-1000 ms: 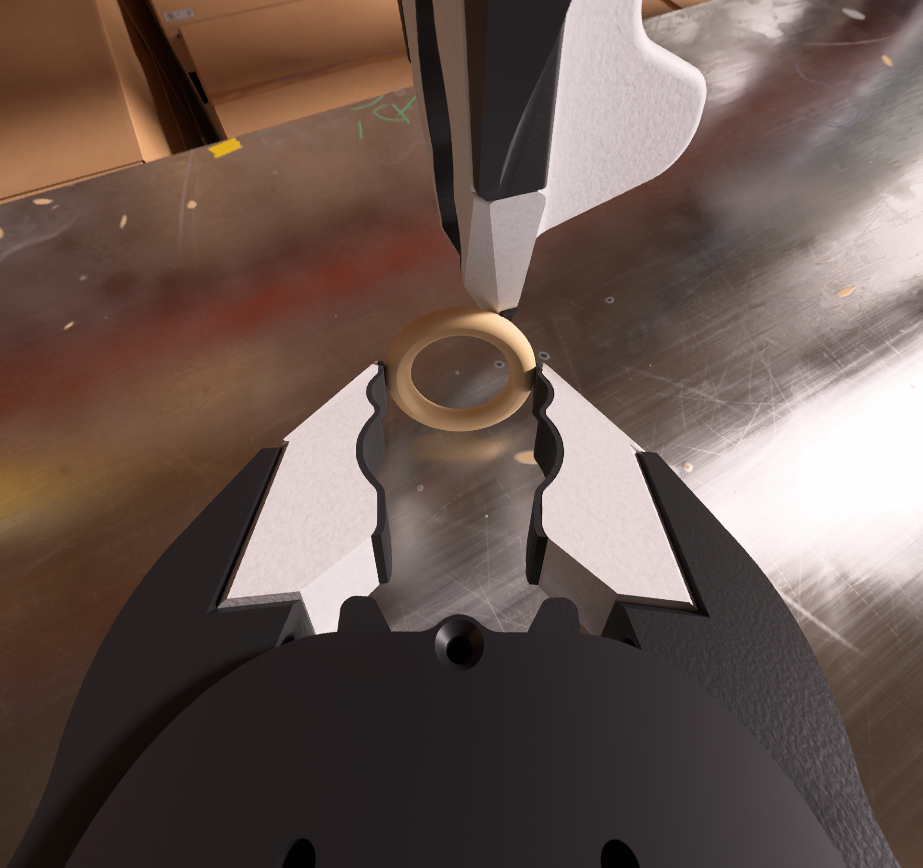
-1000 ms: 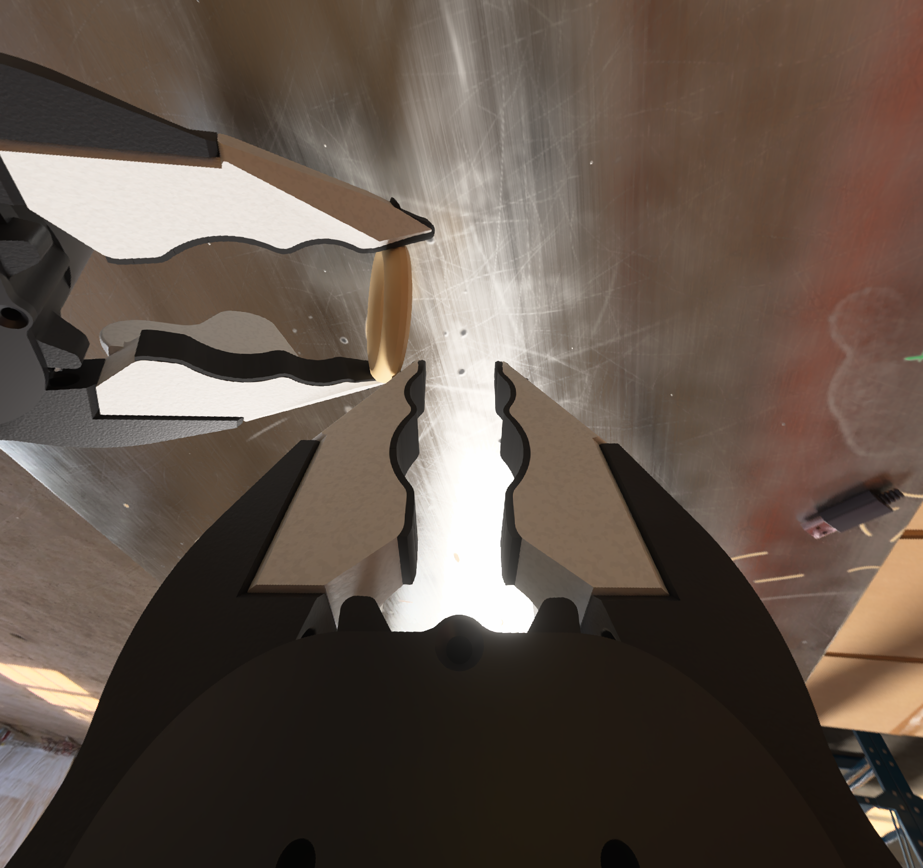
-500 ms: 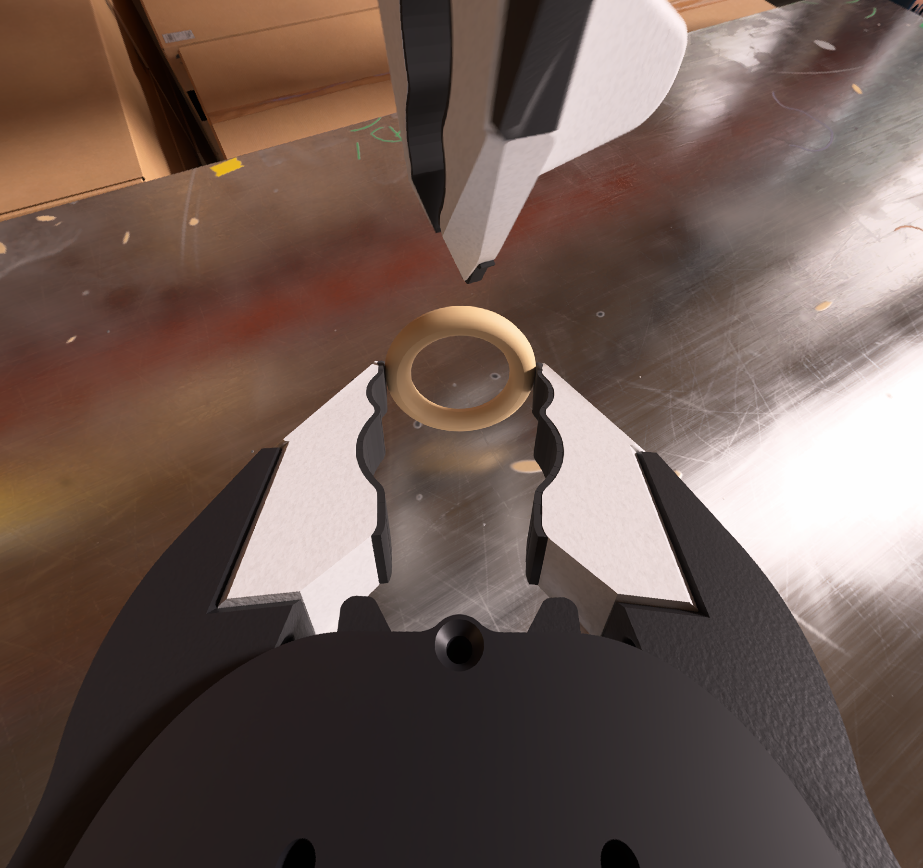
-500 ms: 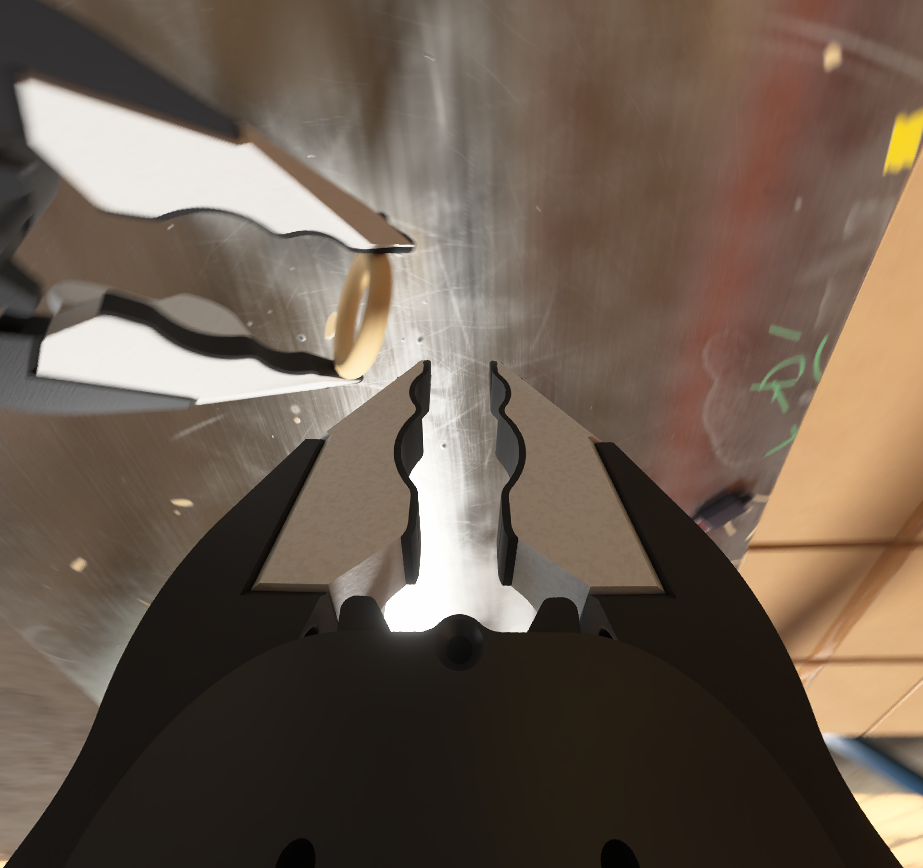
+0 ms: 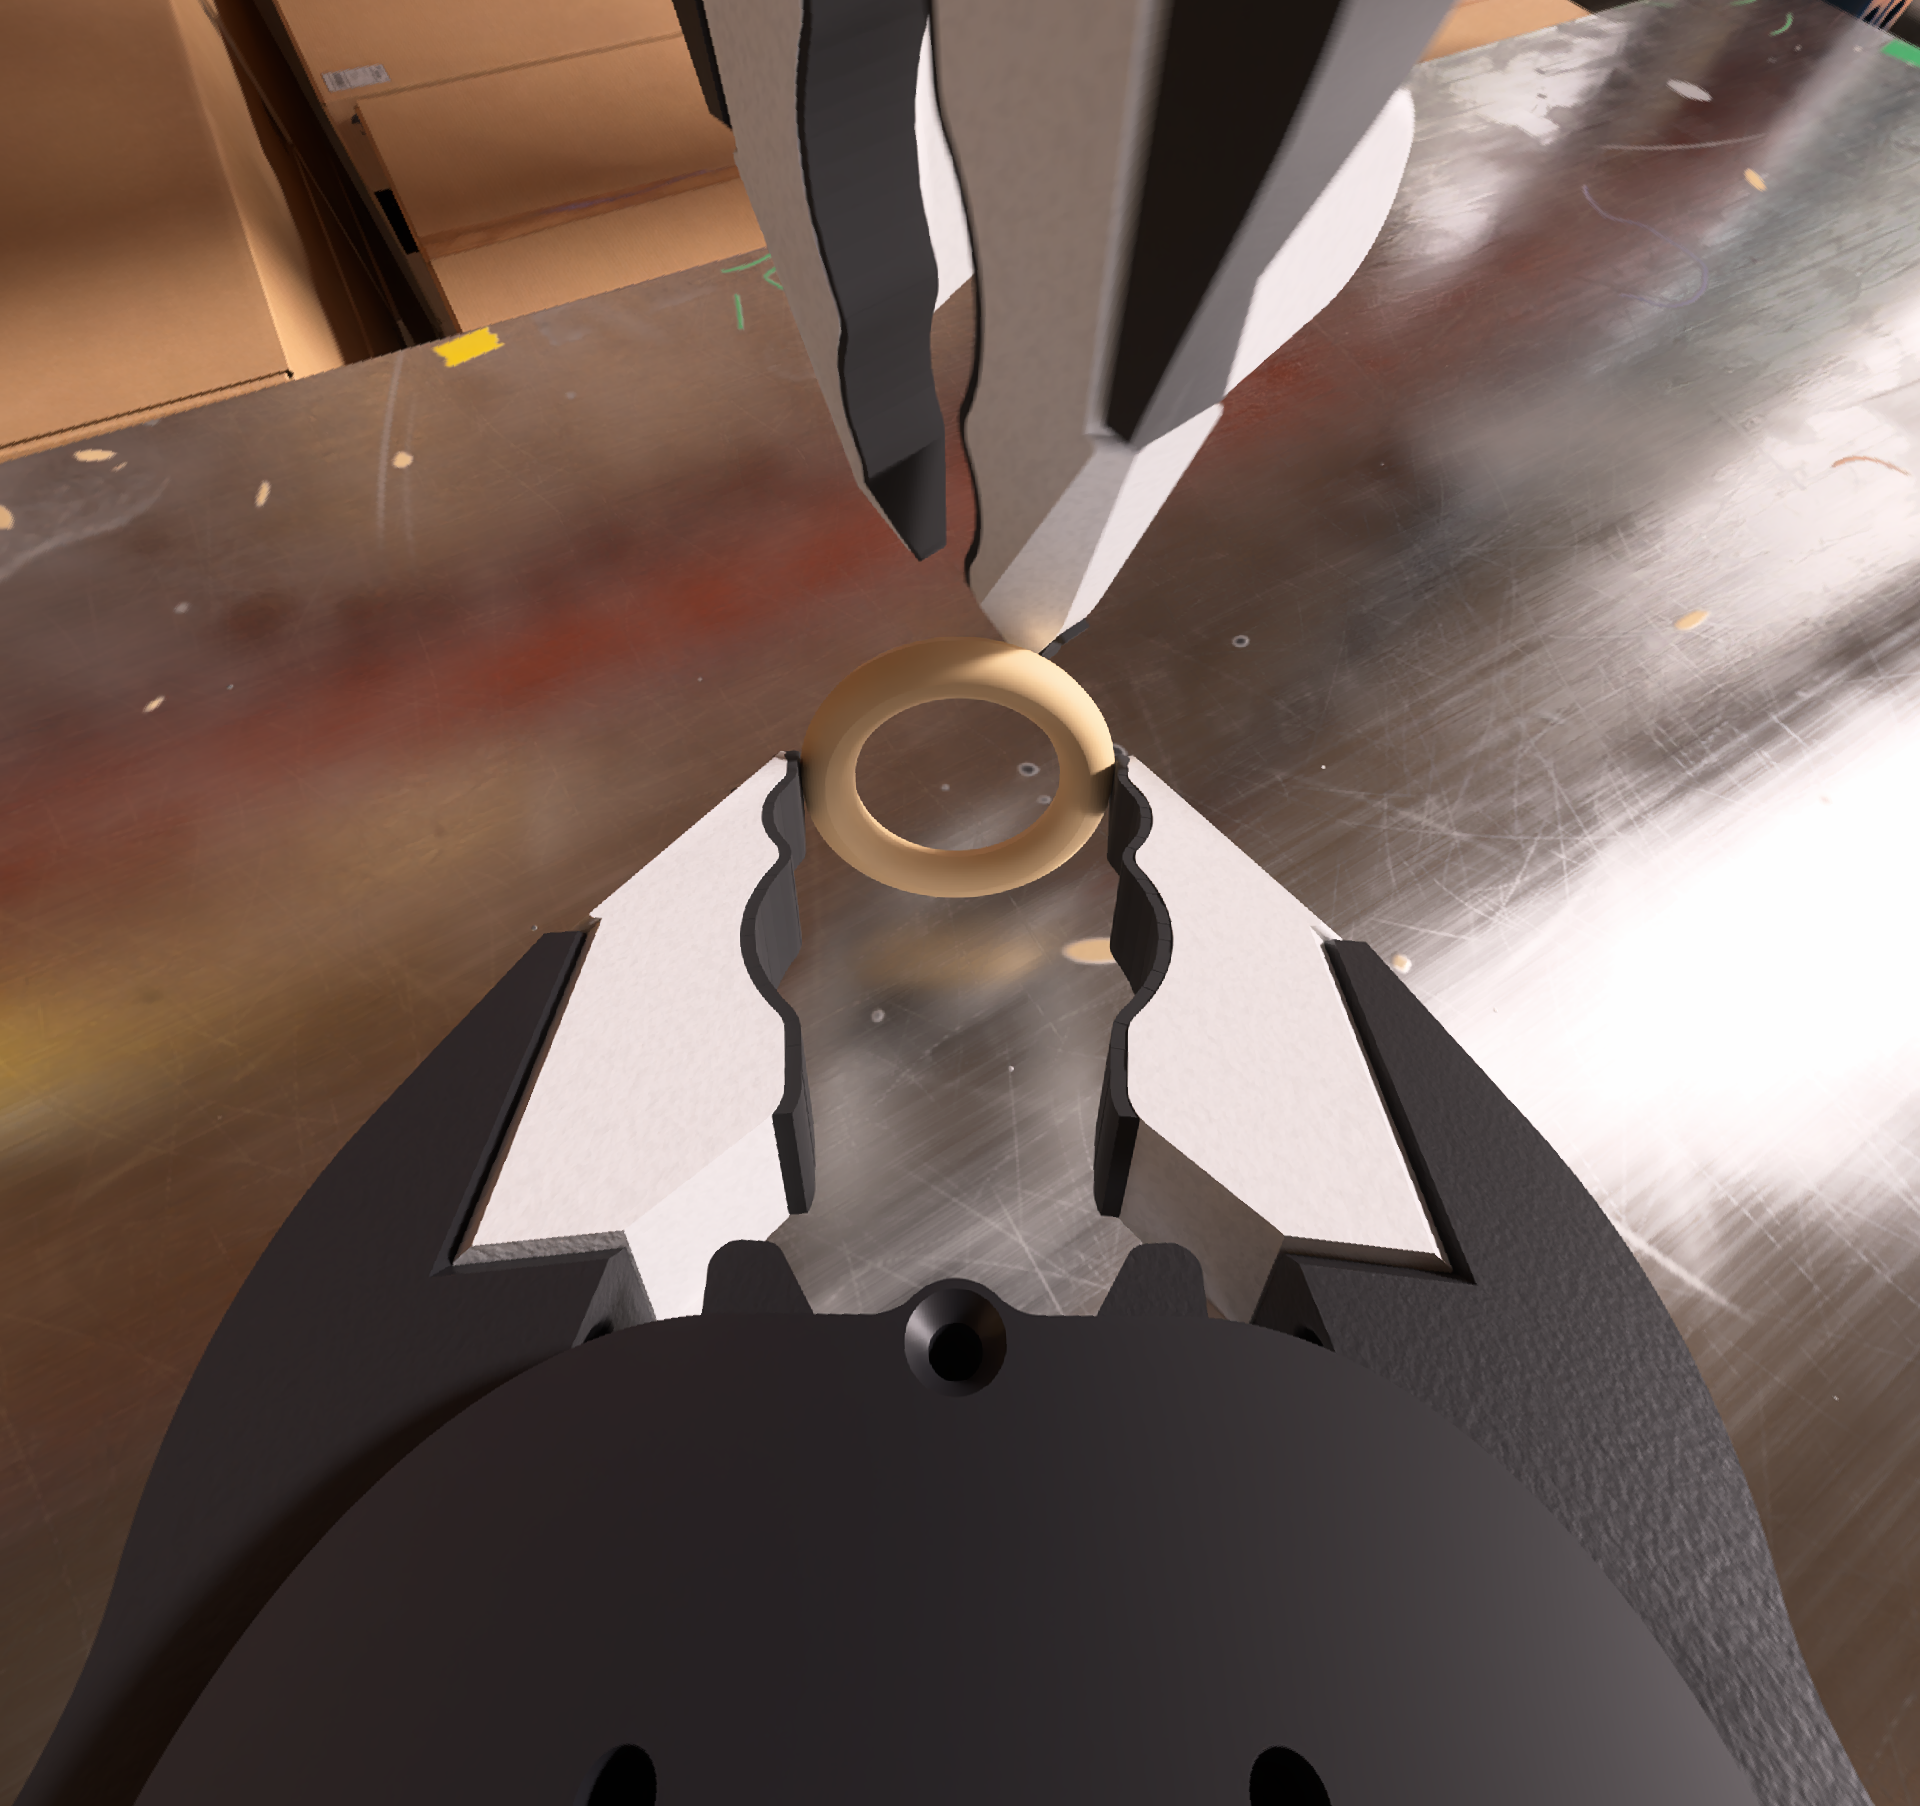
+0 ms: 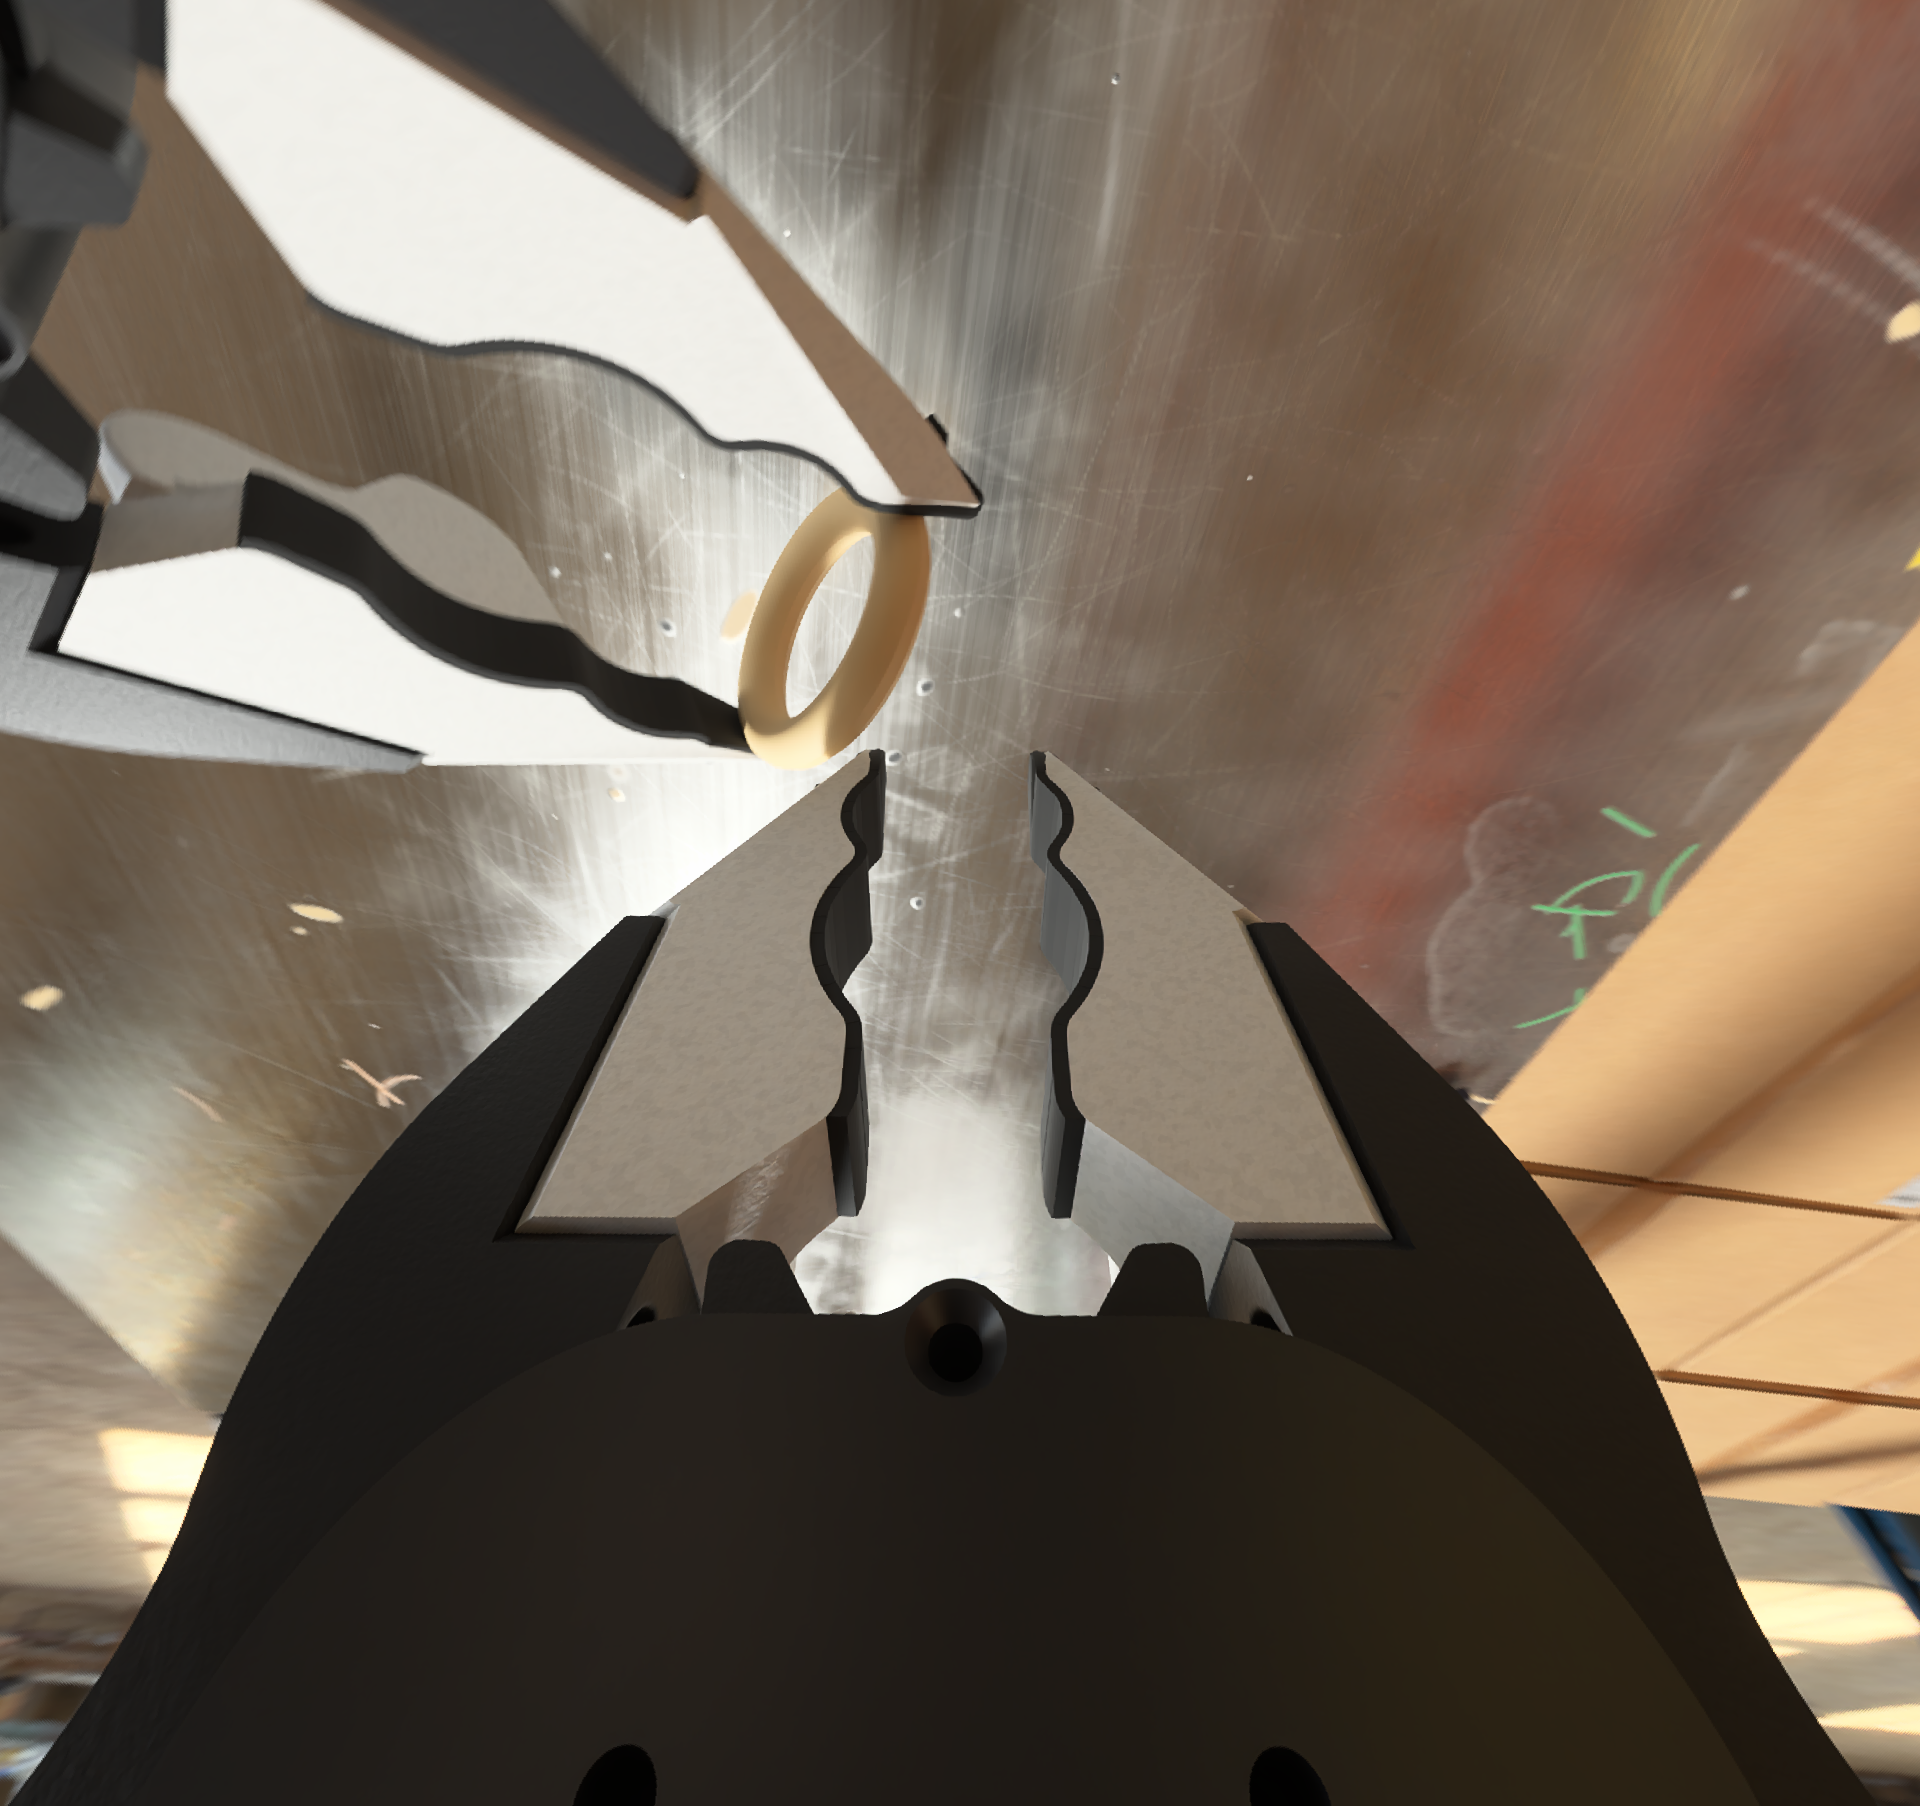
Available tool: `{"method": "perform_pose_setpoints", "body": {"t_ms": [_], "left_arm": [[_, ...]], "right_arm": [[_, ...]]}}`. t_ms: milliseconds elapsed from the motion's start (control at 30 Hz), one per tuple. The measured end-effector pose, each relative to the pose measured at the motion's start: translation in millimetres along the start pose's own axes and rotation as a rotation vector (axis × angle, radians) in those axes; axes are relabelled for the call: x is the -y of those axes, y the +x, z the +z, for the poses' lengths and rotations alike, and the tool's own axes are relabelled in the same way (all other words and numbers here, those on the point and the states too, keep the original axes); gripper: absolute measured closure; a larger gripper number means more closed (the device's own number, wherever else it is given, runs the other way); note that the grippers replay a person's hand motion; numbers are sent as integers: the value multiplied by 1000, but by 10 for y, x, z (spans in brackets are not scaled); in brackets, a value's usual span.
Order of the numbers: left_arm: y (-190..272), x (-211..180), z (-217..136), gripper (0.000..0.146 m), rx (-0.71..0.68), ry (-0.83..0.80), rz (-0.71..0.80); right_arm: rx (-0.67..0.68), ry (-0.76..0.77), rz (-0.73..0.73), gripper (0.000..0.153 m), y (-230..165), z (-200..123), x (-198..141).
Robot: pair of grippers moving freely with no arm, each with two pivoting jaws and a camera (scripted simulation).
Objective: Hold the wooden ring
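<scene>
Your left tool (image 5: 956,769) pinches the wooden ring (image 5: 958,767) between its fingertips, lifted above the scratched metal worktop (image 5: 1558,717). Your right tool (image 6: 956,769), parted and empty, hovers just beside the ring.

The pale tan wooden ring (image 5: 956,767) looks smooth and satin-matt. The grey metal worktop (image 5: 1558,821) is glossy, finely scratched, with rust-red smears. The left gripper (image 5: 954,780) has a coarse matt black shell and grainy white jaws. The brown cardboard boxes (image 5: 499,94) look dull and papery.
</scene>
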State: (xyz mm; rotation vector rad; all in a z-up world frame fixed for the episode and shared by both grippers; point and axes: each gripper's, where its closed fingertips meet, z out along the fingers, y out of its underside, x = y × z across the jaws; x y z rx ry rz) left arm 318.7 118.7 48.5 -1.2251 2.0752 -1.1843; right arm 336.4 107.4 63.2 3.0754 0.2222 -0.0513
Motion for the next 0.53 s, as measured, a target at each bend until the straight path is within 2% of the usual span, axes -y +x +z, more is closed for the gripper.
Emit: {"method": "perform_pose_setpoints", "body": {"t_ms": [200, 267, 400, 533], "left_arm": [[-8, -63, -30, 87, -3, -4, -2], [-2, -94, -15, 87, -6, -24, -8], [11, -120, 17, 87, 15, -53, 18], [7, -75, 1, 87, 8, -20, 10]], "right_arm": [[123, 53, 199, 124, -40, 85, 43], [136, 57, 221, 124, -43, 124, 35], [43, 5, 204, 112, 56, 163, -7], [-101, -29, 172, 116, 239, 107, -80]]}}
